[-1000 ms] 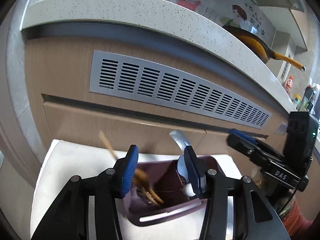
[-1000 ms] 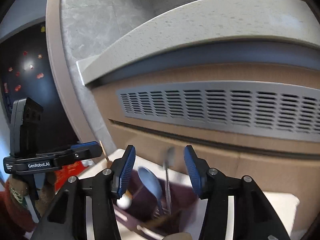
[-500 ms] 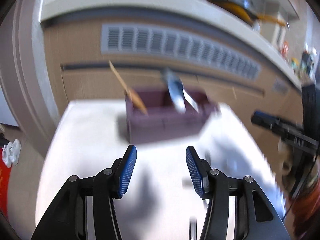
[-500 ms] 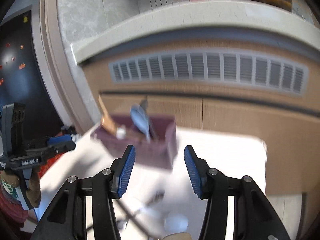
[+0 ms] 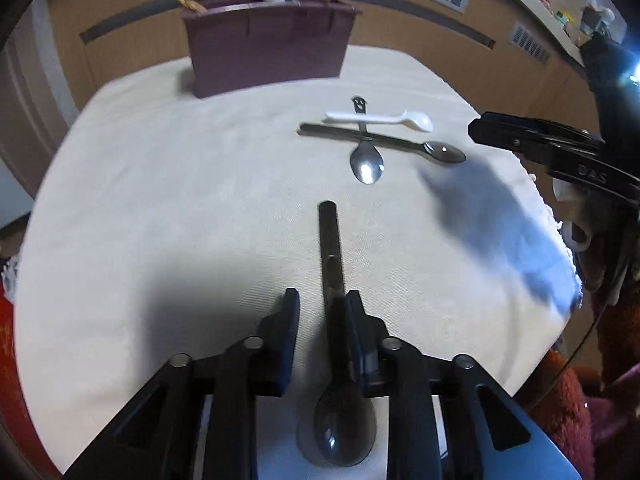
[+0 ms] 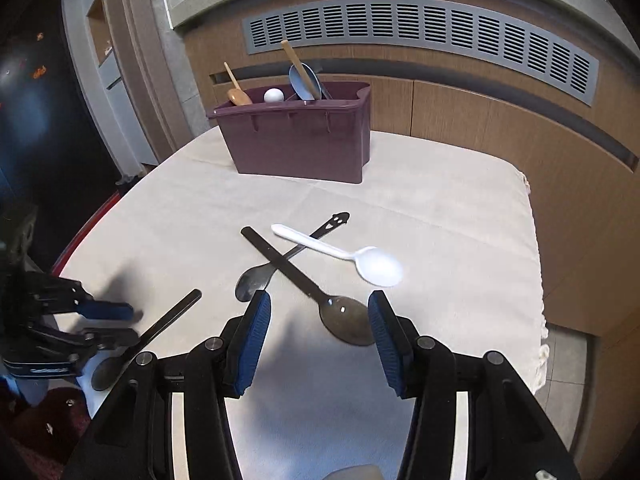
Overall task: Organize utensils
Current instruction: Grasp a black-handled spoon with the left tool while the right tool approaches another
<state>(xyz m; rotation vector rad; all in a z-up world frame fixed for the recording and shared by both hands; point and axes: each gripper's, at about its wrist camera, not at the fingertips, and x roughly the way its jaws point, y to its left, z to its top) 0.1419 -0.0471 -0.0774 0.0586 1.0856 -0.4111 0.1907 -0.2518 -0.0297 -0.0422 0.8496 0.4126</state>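
Between closing left claw [image 5: 320,312] fingers: dark long-handled metal spoon [image 5: 334,300], bowl nearest camera; right claw [image 6: 319,322] open, empty.

"DAS" was readable on the right gripper [image 5: 520,136] body at 3 o'clock in the left wrist view. Left gripper [image 6: 120,322] carried a label, too small to read.

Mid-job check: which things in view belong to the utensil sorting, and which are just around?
Job:
- maroon caddy
- dark spoon between the closing left gripper
- crossed metal spoons
- white plastic spoon
- right gripper, open

Around:
- grey vent grille
- white cloth
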